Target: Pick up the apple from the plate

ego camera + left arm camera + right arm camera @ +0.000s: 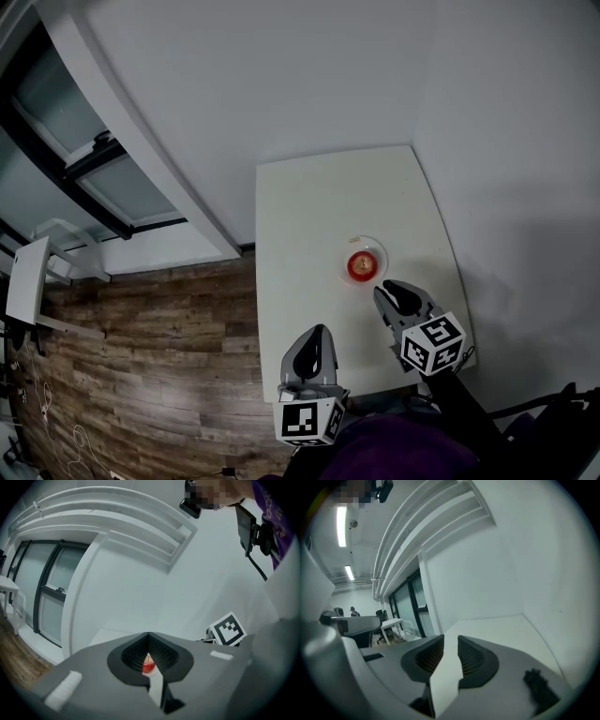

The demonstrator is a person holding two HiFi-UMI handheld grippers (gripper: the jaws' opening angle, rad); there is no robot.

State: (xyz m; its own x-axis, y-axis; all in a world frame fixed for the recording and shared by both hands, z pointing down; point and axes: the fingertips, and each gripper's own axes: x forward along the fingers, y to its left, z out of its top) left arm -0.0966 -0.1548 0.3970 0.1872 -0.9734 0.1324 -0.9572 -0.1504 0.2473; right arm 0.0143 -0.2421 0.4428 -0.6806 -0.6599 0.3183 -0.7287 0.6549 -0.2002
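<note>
The right claw (389, 292) is held with its jaws slightly apart and empty, just near of the apple (362, 266). The left claw (317, 330) is closed on nothing. The apple is seated on the plate (379, 249), toward the right of the table (300, 206). Nothing is grasped yet; final approach, closing and lifting remain.

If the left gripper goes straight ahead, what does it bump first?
Probably the apple on its plate: it shows dead ahead, beyond the left gripper's jaw tips. Depth is unclear, so the plate's rim might come first.
</note>
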